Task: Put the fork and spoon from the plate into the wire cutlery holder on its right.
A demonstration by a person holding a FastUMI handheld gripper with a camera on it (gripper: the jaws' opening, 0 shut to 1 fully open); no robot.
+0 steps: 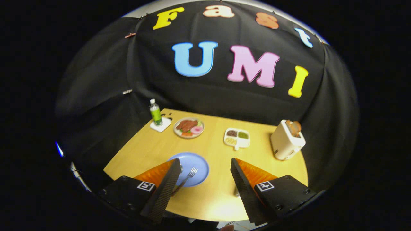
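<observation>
gripper [204, 179] held above the near edge of a wooden table [218, 192], its jaws spread wide and gripping nothing.

a silver fork [187, 178] lies on a round blue plate [196, 163], tines pointing away, its handle running back under the left finger; the plate sits just ahead of the fingers, mostly between them and partly hidden by the left one. the spoon cannot be made out. farther back stand a green bottle [155, 113] on a white coaster [161, 125], a plate of food [188, 127], a white divided dish [237, 138] and, well to the right, a cream toaster [286, 140] with toast in it.
</observation>
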